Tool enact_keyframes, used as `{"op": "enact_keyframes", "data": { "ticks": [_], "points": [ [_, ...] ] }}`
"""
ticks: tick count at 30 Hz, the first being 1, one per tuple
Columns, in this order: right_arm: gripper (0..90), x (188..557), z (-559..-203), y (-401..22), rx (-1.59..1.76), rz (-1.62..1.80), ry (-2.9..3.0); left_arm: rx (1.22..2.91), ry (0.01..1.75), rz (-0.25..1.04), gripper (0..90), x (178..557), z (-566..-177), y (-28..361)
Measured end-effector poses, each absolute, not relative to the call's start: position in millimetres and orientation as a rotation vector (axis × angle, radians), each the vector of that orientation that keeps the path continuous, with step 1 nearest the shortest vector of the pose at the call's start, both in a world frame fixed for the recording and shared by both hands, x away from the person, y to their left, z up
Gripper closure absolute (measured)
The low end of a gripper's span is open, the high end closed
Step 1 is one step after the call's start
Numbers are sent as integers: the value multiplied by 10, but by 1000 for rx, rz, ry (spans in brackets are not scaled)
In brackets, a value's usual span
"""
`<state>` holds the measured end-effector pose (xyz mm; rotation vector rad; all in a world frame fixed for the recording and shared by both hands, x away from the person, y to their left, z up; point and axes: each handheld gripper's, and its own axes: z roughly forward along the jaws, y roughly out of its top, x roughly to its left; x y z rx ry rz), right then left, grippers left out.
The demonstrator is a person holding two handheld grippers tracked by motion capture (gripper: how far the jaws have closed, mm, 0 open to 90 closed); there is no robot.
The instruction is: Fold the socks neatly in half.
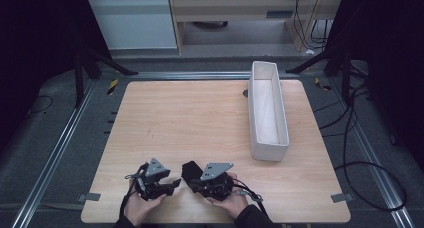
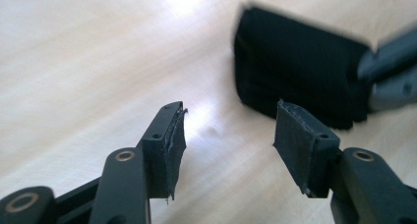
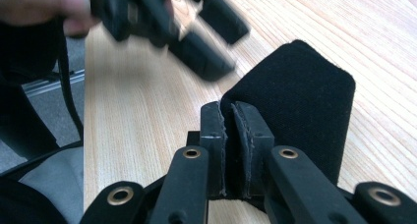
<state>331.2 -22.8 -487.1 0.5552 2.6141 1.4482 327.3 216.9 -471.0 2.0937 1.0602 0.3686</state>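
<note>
pale wooden table [image 1: 210, 123] lies under both tools. black folded cloth [image 3: 300, 101] hangs pinched in the right gripper [image 3: 231, 111], whose jaws are nearly closed on its edge. left gripper [image 2: 228, 130] gapes empty just beside it: close squarely on the free edge before pulling.

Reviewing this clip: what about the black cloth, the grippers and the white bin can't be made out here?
- Black cloth: its near edge is hidden behind the right gripper in the right gripper view; it is motion-blurred in the left gripper view.
- Left gripper: blurred in the right gripper view, too small for jaw detail in the high view.
- White bin: its near wall hides part of the inside floor in the high view.
</note>
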Motion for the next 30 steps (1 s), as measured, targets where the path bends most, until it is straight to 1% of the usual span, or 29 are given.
{"op": "enact_keyframes", "data": {
  "ticks": [5,8,11,14,18,21,26,30],
  "points": [
    [820,3308,-4871,-224,572,1447,2616,2028,1052,378,420,3398,-4508,2158],
    [816,3302,-4874,-221,577,1444,2616,2031,1030,352,416,3496,-4457,2017],
    [808,3292,-4877,-220,584,1449,2612,2079,1020,344,411,3554,-4502,1886],
    [801,3277,-4880,-221,585,1446,2611,2126,1022,358,407,3550,-4600,1839],
    [791,3260,-4898,-222,597,1448,2615,2129,1040,352,404,3509,-4693,1898],
    [750,3253,-4885,-215,609,1458,2621,2127,1047,355,405,3482,-4727,1933],
    [738,3287,-4726,-330,686,1601,2522,2124,1055,367,406,3449,-4744,1937],
    [715,3360,-4770,-389,777,1532,2480,2125,1051,387,406,3413,-4752,1913]
  ]
}}
